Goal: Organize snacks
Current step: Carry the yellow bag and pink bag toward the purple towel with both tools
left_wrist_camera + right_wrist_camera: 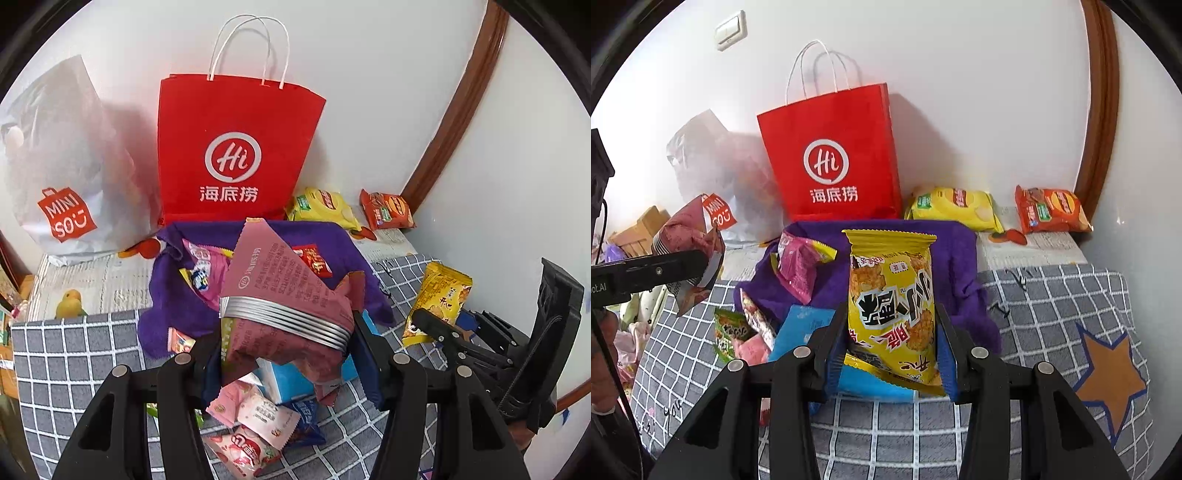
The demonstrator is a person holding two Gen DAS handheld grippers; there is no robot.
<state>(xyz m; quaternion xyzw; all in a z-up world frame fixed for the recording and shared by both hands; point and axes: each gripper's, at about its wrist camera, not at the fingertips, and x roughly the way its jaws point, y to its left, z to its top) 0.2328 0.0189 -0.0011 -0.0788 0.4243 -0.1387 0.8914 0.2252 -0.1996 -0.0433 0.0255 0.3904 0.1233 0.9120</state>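
My left gripper [288, 356] is shut on a maroon hotpot packet [291, 295] with silver stripes, held up over the purple cloth [177, 310]. In the right wrist view that packet [690, 254] hangs at the far left. My right gripper [892, 332] is shut on a yellow rice-cracker packet [892, 302], gripped by its sides and standing upright in front of the purple cloth [960, 258]. The left wrist view shows this yellow packet [441, 295] at the right. On the cloth lie a pink packet [798, 269] and a small red one [314, 260].
A red paper bag [831, 158] and a white plastic bag [62, 166] stand against the wall. Yellow [956, 206] and orange [1052, 210] chip bags lie at the back right. A blue box [801, 325] and pink packets [255, 417] lie on the grey checked cover [1052, 295].
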